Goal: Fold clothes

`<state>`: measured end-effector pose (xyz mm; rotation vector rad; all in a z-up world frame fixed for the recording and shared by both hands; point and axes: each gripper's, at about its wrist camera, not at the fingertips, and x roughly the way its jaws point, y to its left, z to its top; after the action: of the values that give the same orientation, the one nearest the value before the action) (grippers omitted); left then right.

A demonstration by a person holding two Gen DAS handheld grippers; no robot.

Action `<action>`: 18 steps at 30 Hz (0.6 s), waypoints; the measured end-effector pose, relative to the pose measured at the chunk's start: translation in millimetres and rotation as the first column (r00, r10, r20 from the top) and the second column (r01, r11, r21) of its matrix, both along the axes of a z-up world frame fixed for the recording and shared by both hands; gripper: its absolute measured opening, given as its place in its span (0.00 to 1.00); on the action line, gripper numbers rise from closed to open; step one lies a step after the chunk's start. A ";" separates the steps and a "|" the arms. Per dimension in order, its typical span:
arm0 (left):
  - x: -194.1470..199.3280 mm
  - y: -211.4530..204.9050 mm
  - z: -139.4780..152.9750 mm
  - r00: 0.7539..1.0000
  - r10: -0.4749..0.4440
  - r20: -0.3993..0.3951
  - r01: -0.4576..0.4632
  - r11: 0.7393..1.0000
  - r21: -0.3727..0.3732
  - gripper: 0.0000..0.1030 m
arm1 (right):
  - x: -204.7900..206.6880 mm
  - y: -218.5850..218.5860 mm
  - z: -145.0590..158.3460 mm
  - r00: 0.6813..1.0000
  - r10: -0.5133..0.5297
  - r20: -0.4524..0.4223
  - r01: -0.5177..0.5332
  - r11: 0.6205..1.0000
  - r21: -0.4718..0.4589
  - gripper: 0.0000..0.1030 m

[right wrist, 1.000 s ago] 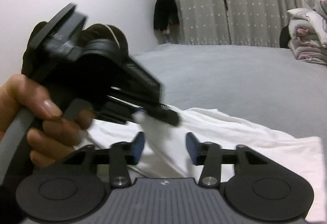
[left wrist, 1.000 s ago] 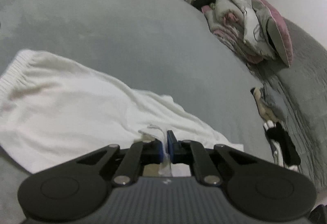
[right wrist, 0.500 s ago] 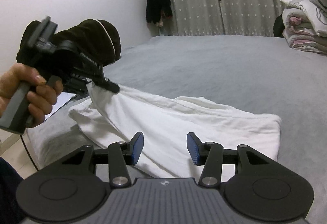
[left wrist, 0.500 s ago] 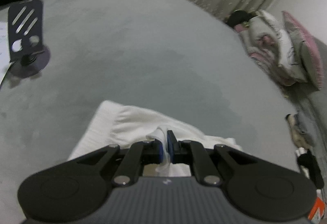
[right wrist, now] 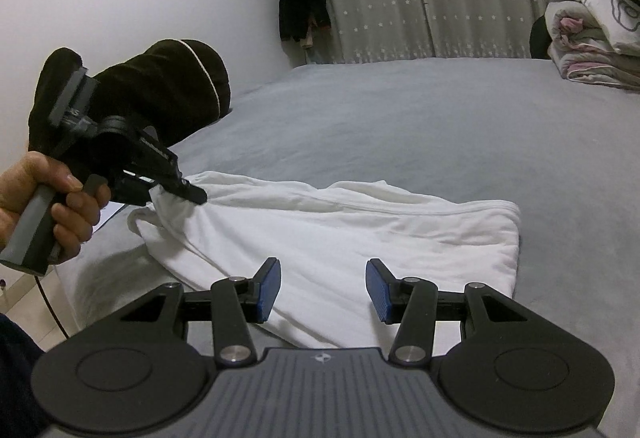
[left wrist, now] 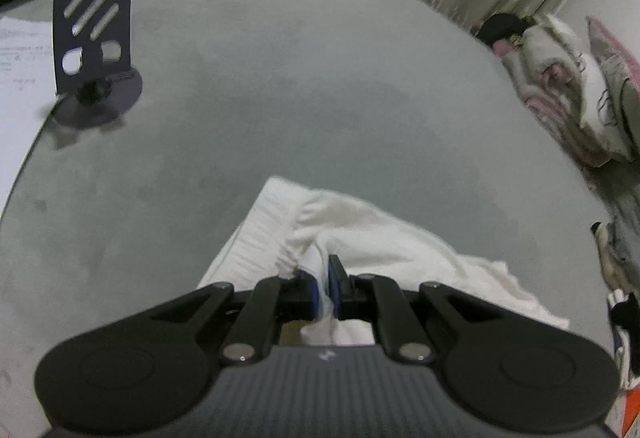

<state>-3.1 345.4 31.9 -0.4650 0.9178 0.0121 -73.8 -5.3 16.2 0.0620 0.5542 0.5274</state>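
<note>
White garment (right wrist: 344, 234): lies partly folded on grey bed (right wrist: 400, 126), near edge. L gripper (left wrist: 325, 280): jaws starting to part, pads still pinching garment's ribbed hem. R gripper (right wrist: 322, 288): half open, empty, hovering over garment.

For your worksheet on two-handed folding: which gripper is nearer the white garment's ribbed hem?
Left. The left gripper pinches the garment beside the ribbed hem; the right gripper hovers open above the cloth's other side.
</note>
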 end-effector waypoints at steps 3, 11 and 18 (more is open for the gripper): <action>-1.2 -3.9 5.1 1.000 0.016 0.001 -0.016 0.995 0.102 0.10 | 1.7 -4.1 2.1 1.000 -0.007 -0.006 0.007 1.000 0.004 0.47; -15.7 -0.7 25.4 0.991 0.114 0.072 -0.131 0.944 0.304 0.20 | 12.8 -33.9 4.6 0.996 -0.082 -0.032 0.083 0.996 0.034 0.47; -27.8 -12.2 44.5 0.981 0.080 0.177 -0.130 0.948 0.291 0.23 | 23.9 -32.5 -2.5 0.992 -0.065 -0.106 0.062 0.997 -0.034 0.47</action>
<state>-30.9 333.2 76.5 -0.2258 0.7130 0.2062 -49.9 -37.8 13.6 0.0785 0.6630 0.4551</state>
